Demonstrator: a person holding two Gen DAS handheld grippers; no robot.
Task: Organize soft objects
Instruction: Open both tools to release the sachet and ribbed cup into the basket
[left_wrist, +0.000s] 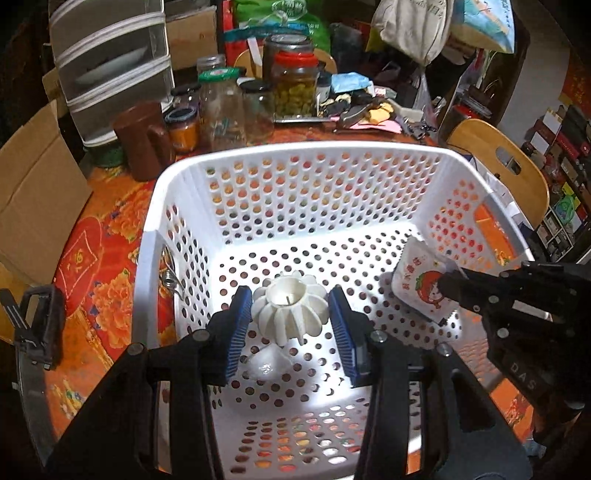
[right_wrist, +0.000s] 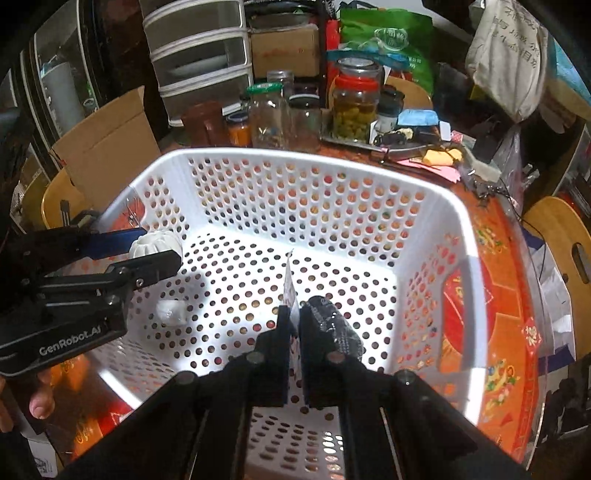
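Note:
A white perforated basket (left_wrist: 295, 151) stands on the table; it also shows in the right wrist view (right_wrist: 295, 157). My left gripper (left_wrist: 290, 308) is shut on a white ribbed soft object (left_wrist: 290, 314) and holds it above the basket floor; the same object shows in the right wrist view (right_wrist: 155, 243). My right gripper (right_wrist: 293, 314) is shut on a thin white packet (right_wrist: 290, 291), seen edge-on. In the left wrist view the packet (left_wrist: 421, 284) shows a red cartoon print. A small white lump (right_wrist: 171, 312) lies on the basket floor.
Glass jars (left_wrist: 295, 88), a brown mug (left_wrist: 144, 136) and clutter stand behind the basket. A cardboard box (left_wrist: 33, 195) is at left, a stack of drawers (left_wrist: 110, 66) at back left. Wooden chairs (left_wrist: 506, 162) flank the table with its orange cloth (right_wrist: 491, 295).

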